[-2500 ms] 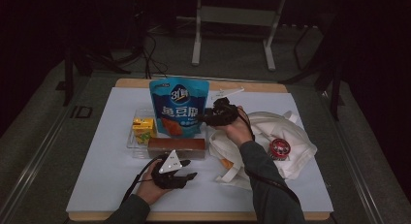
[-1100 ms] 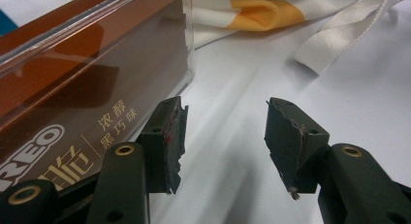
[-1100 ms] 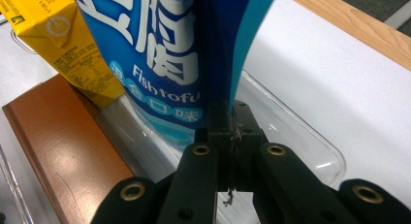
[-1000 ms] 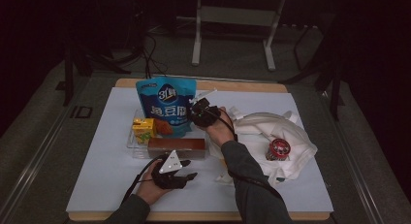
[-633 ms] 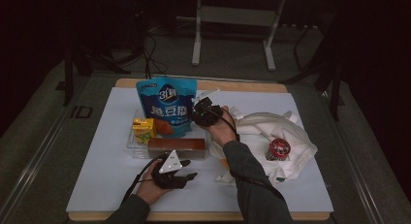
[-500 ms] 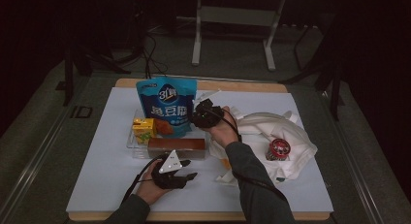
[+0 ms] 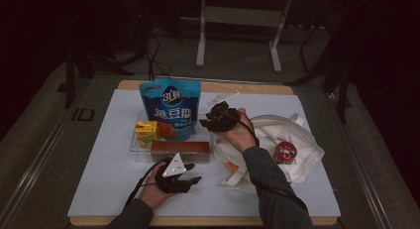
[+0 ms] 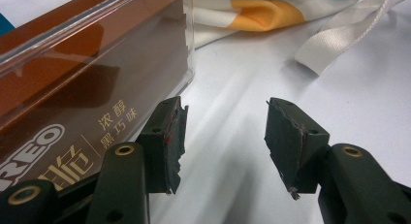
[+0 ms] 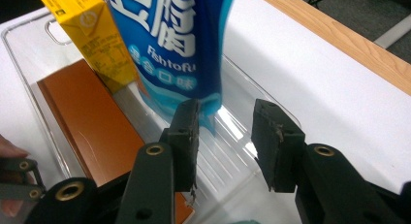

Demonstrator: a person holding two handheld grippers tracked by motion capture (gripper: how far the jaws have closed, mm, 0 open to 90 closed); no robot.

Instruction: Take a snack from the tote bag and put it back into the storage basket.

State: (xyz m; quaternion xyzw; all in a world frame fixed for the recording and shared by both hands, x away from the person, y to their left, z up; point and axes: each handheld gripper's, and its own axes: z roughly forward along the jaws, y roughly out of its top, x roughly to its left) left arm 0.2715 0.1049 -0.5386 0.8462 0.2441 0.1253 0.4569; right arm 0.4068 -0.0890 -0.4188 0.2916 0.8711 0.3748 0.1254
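Nearest the person, the left gripper (image 7: 185,180) rests on the white table covering (image 7: 99,189) with its jaws apart and nothing between them, just in front of the long brown box of chocolate biscuits (image 8: 72,88) that lies along the near wall of the clear plastic tray (image 9: 242,151). Beyond it the right gripper (image 9: 223,122) sits at the tray's right end, jaws spread, with the lower corner of the tall blue foil pouch of fish tofu snack (image 9: 194,54) just ahead of the one jaw and not pinched. That pouch stands upright in the tray, behind the brown box and beside the small yellow juice carton (image 7: 147,131); the white cloth tote bag (image 7: 292,144) with a round red tin (image 7: 286,150) on it lies to the right. The step looks like letting go of the pouch, and to do it well the jaws should back off straight and level, since a brush against that corner could tip it. Two and a half seconds ago the pouch stood farther right, with the right gripper at its right edge; now it is leftward inside the tray, while the left gripper has stayed put.
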